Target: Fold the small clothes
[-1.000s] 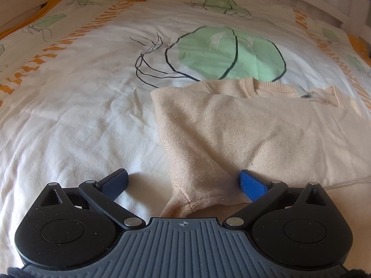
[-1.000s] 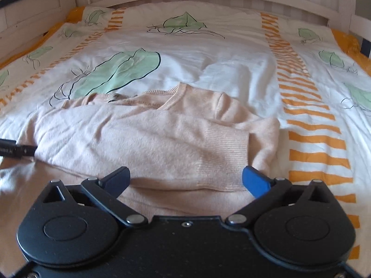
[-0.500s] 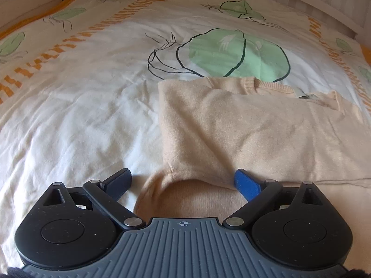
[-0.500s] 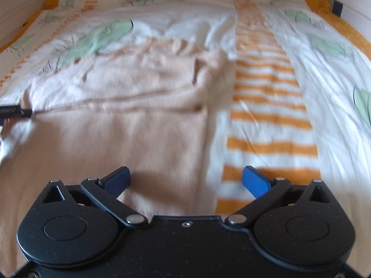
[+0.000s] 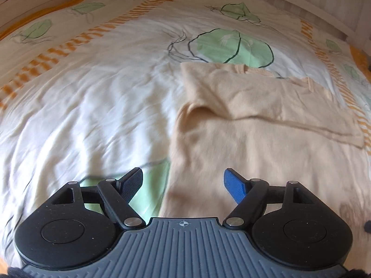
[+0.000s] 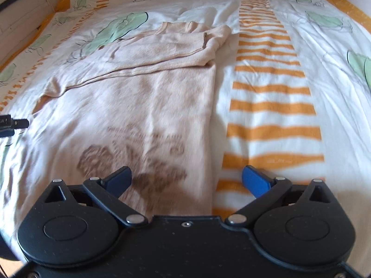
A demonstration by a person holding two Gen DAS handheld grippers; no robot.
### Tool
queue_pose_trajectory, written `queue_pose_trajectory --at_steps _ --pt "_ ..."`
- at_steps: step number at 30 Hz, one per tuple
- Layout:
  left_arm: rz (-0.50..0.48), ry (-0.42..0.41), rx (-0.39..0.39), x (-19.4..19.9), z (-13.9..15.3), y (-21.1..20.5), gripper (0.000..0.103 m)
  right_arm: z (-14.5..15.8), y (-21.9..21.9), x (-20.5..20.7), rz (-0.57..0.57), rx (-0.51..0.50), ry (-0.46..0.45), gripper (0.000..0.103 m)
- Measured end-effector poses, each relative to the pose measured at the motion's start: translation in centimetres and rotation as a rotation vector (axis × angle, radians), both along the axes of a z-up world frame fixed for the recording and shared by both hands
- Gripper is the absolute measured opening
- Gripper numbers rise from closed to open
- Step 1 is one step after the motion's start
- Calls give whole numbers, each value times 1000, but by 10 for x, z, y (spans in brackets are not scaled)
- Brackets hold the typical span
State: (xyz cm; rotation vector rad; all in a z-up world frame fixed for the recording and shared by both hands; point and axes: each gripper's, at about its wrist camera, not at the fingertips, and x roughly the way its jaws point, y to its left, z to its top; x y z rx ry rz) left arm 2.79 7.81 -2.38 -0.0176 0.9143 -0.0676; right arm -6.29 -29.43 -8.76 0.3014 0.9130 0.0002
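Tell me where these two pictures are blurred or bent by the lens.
Left wrist view: the bedspread smears at the left, the sweater softens toward the fingers, and the far bed edge bows from the fisheye. Right wrist view: the sweater's brown print and nearest orange stripes are streaked, while the folded sleeve stays sharper.

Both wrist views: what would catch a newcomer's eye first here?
A pale peach sweater lies flat in the middle of the bed, its sleeves folded across the chest and a brown pattern on its near part. Under it spreads a white bedcover with green leaves and bands of orange stripes. The left gripper and the right gripper stand open over the sweater's near side edges, holding nothing.
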Motion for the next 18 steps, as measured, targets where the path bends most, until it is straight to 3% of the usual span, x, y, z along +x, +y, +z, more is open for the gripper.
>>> queue_pose_trajectory --at_steps 5,8,18 --pt "7 43 28 -56 -4 27 76 1 4 -38 21 59 5 98" --pt "18 91 -12 -76 -8 43 76 2 6 -54 32 85 15 96" --pt "-59 139 10 -92 -24 33 77 -1 -3 -87 5 260 35 79"
